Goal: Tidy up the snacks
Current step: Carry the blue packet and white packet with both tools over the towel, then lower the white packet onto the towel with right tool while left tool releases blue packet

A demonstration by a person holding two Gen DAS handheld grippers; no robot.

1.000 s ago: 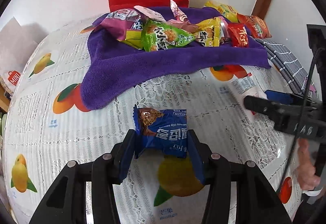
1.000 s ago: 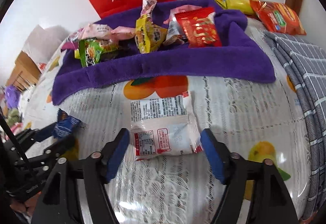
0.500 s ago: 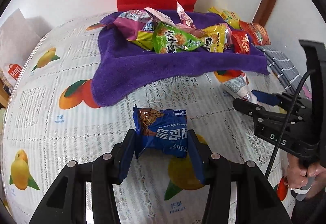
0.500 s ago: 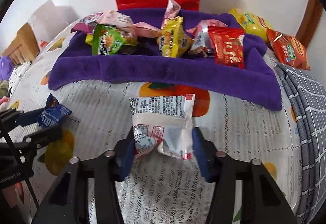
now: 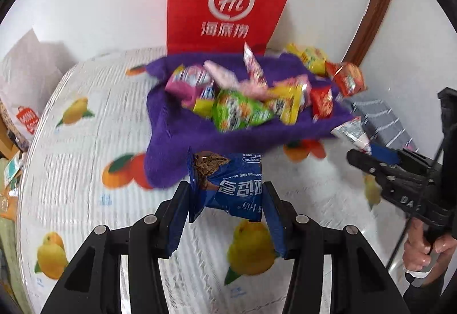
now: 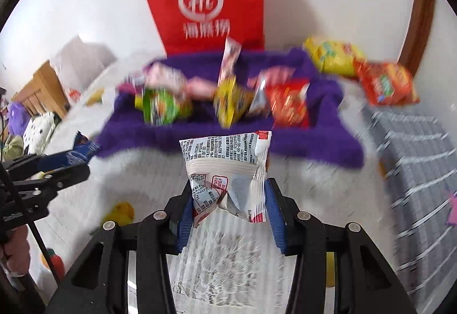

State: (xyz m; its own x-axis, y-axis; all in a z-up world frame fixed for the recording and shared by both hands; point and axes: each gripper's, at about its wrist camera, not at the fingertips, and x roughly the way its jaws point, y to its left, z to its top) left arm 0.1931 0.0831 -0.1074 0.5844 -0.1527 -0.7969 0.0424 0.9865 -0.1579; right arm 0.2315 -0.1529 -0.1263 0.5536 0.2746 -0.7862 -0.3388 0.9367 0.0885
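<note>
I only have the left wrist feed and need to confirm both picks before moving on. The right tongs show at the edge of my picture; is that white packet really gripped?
Observer: Yes. In the right wrist view the right tongs pinch the white packet between both blue pads, its lower half crumpled; they have just closed on it.
Operator: Which face of it shows there?
Observer: The back, with black printed text and a red-bordered label.
Operator: What lies right of the purple towel? My view cuts off there.
Observer: A yellow bag and an orange bag sit past the purple towel edge, above a grey checked cloth.
</note>
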